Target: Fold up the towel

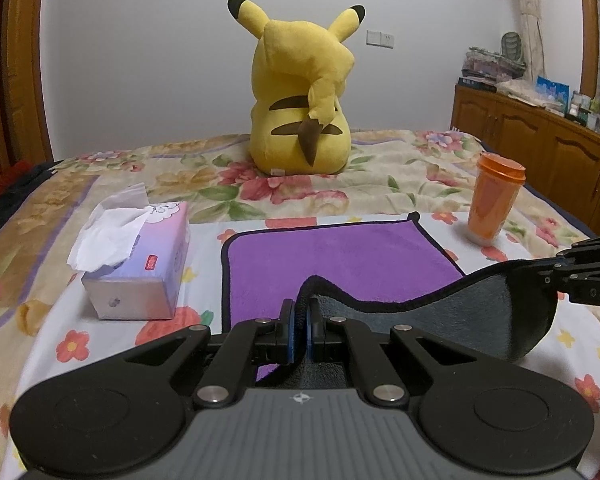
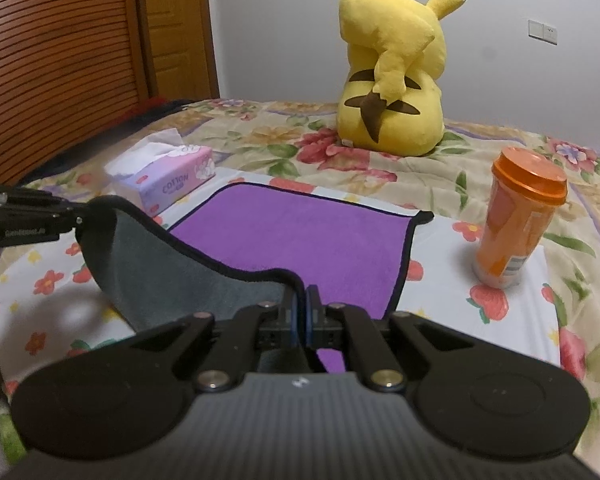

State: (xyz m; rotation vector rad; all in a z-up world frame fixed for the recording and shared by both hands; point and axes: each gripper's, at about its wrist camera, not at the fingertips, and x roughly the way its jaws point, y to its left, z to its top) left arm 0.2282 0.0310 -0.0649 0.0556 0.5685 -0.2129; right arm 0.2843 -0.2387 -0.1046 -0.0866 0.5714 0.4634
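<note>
The towel [image 1: 340,256] lies spread on the bed [image 1: 228,172], purple face up, toward the near edge, with its far hem running across the bed. Its near hem is lifted off the bed and hangs between the two grippers, grey underside showing in a sag. The left gripper [image 1: 300,320] has its jaws closed on the near-left corner; the right gripper [image 2: 302,306] has its jaws closed on the near-right corner. Both hold at about the same height, so neither hand is nearer to the far hem.

What the fold likely turns on: the flat part of the towel lies straight ahead of both sets of jaws, away from the person, so the held hem has to travel forward over it to meet the far hem.

A tissue box [image 1: 140,264] sits just beside the towel's left edge, an orange cup [image 2: 516,220] off its right edge, and a plush [image 1: 300,96] farther back, well apart.
</note>
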